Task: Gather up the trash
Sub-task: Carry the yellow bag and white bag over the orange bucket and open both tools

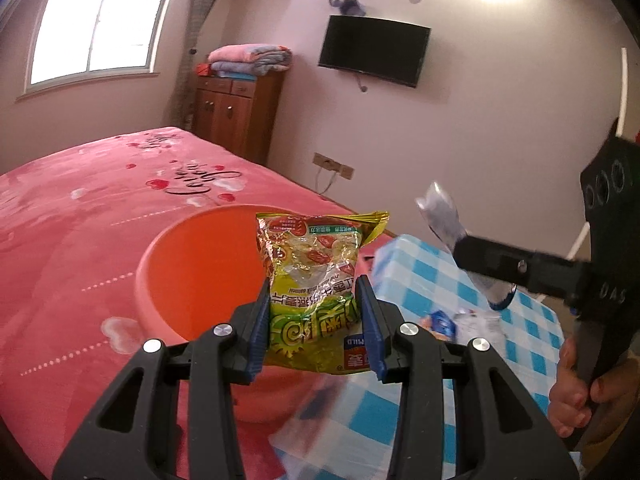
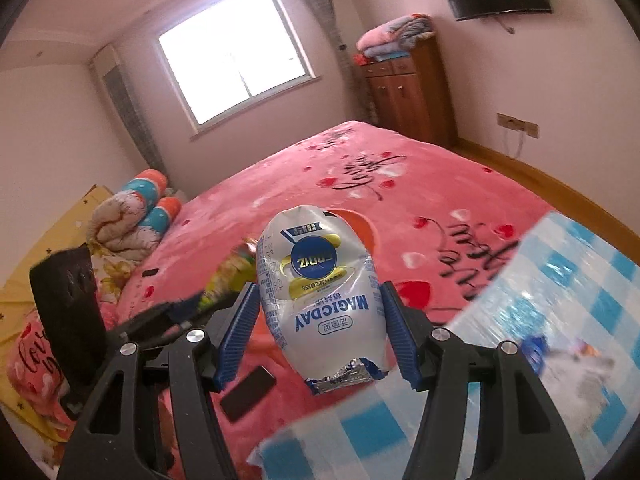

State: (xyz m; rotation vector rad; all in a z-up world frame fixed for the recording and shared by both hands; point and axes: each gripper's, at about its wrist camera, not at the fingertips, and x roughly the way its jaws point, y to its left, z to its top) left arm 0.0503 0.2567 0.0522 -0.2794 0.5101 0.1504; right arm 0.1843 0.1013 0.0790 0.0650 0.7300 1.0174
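My left gripper (image 1: 316,286) is shut on a green and yellow snack bag (image 1: 310,280), held upright in the air in front of an orange basin (image 1: 200,272) that sits on the pink bed. My right gripper (image 2: 318,290) is shut on a white and blue MAGICDAY pouch (image 2: 316,280), its blue pads pressing both sides. In the left wrist view the right gripper (image 1: 460,250) comes in from the right with the same pouch (image 1: 442,216), a hand (image 1: 572,384) on its handle. The right wrist view shows the left gripper's body (image 2: 68,304) blurred at the left, with the snack bag (image 2: 230,276) partly hidden behind the pouch.
A table with a blue and white checked cloth (image 1: 440,280) stands at the right, with small wrappers (image 1: 440,322) on it. A dark phone (image 2: 248,392) lies on the pink bed cover (image 2: 360,184). A wooden cabinet (image 1: 236,116) and a wall television (image 1: 374,50) stand behind.
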